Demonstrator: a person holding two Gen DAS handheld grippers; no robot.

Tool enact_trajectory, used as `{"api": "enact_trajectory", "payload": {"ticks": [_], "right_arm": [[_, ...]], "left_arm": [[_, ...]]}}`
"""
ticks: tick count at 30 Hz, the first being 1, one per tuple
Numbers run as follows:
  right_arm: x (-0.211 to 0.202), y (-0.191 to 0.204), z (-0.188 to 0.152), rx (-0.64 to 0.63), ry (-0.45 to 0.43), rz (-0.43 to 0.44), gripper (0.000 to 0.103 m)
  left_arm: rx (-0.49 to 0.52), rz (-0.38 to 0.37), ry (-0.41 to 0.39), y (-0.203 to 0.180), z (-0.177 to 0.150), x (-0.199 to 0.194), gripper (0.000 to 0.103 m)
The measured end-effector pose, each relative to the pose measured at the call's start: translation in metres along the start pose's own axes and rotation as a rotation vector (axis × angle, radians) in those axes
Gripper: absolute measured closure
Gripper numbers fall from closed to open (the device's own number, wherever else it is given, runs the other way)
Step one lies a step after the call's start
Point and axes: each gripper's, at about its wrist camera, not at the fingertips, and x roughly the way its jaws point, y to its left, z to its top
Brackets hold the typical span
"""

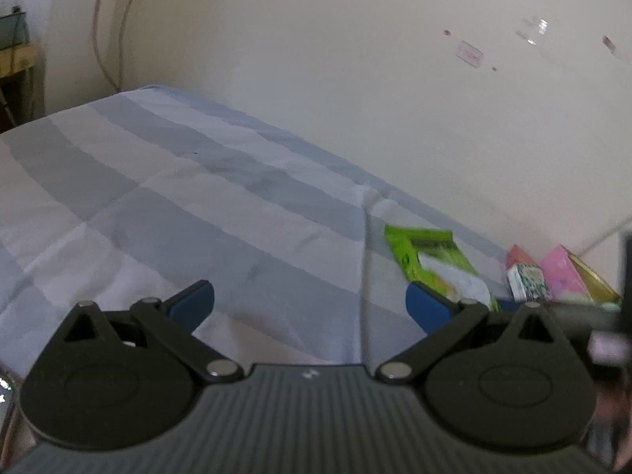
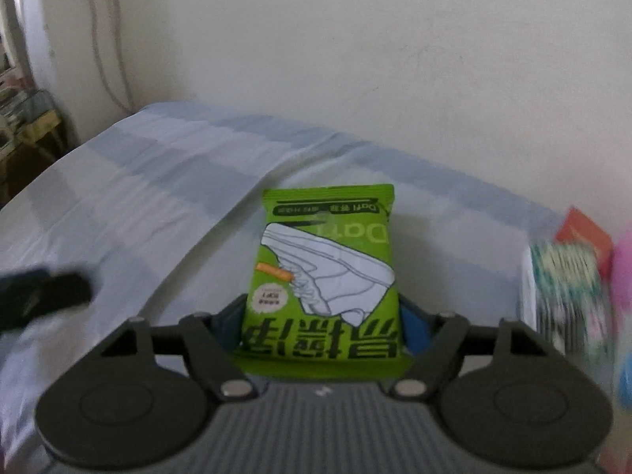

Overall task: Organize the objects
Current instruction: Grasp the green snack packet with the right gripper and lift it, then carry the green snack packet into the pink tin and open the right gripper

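A green packet (image 2: 322,276) with a white sneaker drawing sits between the blue fingers of my right gripper (image 2: 322,322), which is shut on its near end and holds it over the bed. The same packet shows in the left wrist view (image 1: 434,264), at the right. My left gripper (image 1: 310,306) is open and empty above the striped bedsheet (image 1: 166,197). Its dark body shows blurred at the left of the right wrist view (image 2: 39,296).
Several small boxes stand by the wall at the right: an orange-red one (image 2: 580,233), a patterned one (image 2: 568,292) and a pink one (image 1: 563,274). A cream wall (image 1: 355,79) borders the bed. A wooden shelf (image 1: 15,59) stands far left.
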Motion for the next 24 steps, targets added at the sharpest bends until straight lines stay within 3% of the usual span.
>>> {"api": "enact_trajectory", "payload": {"ticks": [5, 9, 11, 13, 16, 19, 24], "right_arm": [[-0.064, 0.004, -0.059, -0.069, -0.023, 0.039, 0.027], [-0.131, -0.016, -0.123, -0.072, -0.031, 0.044, 0.022], [-0.164, -0.026, -0.157, -0.068, -0.058, -0.024, 0.003], [-0.194, -0.04, -0.186, -0.046, -0.089, -0.152, 0.0], [-0.224, -0.063, -0.218, 0.052, -0.099, -0.237, 0.001], [-0.234, -0.069, -0.234, 0.14, -0.145, -0.193, 0.001], [-0.232, -0.062, -0.238, 0.082, -0.191, -0.105, 0.001]], "left_arm": [[0.028, -0.117, 0.022, -0.008, -0.005, 0.001, 0.0], [0.108, -0.364, 0.124, -0.022, -0.014, 0.007, 0.0], [0.146, -0.459, 0.161, -0.03, -0.02, 0.007, 0.0], [0.202, -0.511, 0.169, -0.042, -0.025, 0.005, 0.0], [0.267, -0.564, 0.201, -0.065, -0.036, -0.004, 0.0], [0.311, -0.63, 0.252, -0.091, -0.05, -0.018, 0.0], [0.355, -0.705, 0.333, -0.122, -0.078, -0.04, 0.0]]}}
